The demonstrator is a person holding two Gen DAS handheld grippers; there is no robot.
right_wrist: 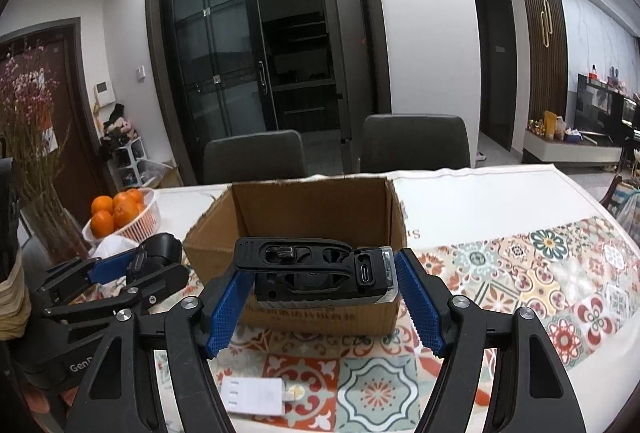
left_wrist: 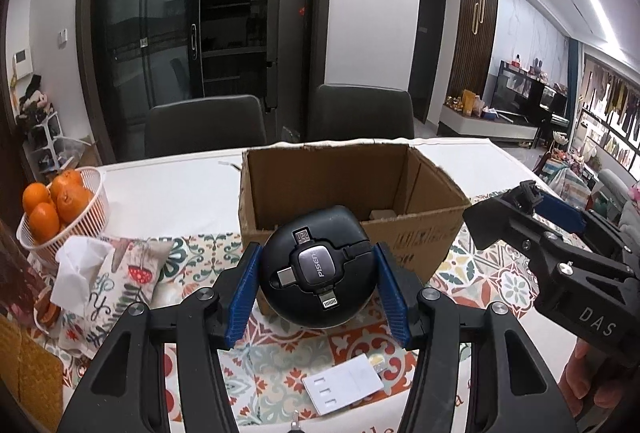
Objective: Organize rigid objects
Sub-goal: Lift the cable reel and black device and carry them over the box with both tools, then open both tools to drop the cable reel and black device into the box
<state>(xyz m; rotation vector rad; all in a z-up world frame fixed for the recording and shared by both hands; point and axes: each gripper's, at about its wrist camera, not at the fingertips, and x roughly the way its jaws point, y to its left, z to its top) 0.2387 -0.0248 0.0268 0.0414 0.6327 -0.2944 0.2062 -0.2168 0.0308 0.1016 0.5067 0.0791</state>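
Note:
My left gripper (left_wrist: 318, 287) is shut on a round black multi-plug cable reel (left_wrist: 316, 265), held above the table just in front of an open cardboard box (left_wrist: 436, 233). My right gripper (right_wrist: 324, 299) is shut on a black rectangular device (right_wrist: 320, 273) with a clip and a USB-C port, held in front of the same box (right_wrist: 216, 237). The right gripper also shows at the right of the left wrist view (left_wrist: 520, 217). The left gripper shows at the left of the right wrist view (right_wrist: 136, 265). Something pale lies inside the box (left_wrist: 382, 214).
A white basket of oranges (left_wrist: 76, 229) stands at the left, with a tissue pouch (left_wrist: 120, 273) beside it. A white card (left_wrist: 342, 387) lies on the patterned tablecloth (right_wrist: 540, 273) near me. Two grey chairs (left_wrist: 360, 113) stand behind the table. Dried flowers (right_wrist: 28, 137) stand far left.

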